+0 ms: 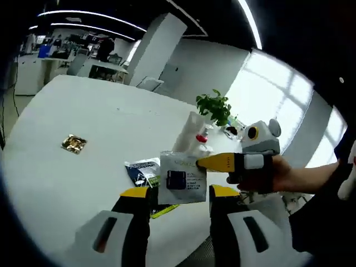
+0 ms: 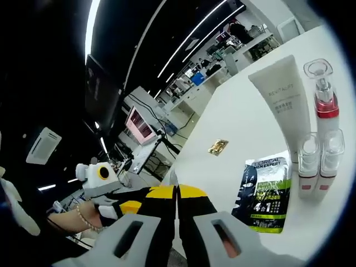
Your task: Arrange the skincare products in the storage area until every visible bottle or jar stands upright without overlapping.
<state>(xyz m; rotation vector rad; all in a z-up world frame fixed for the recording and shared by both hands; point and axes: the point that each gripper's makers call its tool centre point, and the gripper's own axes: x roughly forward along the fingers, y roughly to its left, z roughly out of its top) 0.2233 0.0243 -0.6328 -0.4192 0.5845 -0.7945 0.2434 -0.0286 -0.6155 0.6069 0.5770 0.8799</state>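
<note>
A person's right gripper [image 1: 201, 163] is pinching a flat white sachet [image 1: 182, 179] upright between the left gripper's [image 1: 179, 196] wide jaws, while the other skincare products [image 2: 303, 128] are lying beyond on the white table [image 1: 83, 111].

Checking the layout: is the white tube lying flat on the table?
No. In the right gripper view the white tube stands upright on the table, beside the red-banded bottle.

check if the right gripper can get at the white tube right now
Probably not yet. The table between the right gripper and the white tube looks bare, but its jaws appear shut on a white sachet, which would need releasing first.
</note>
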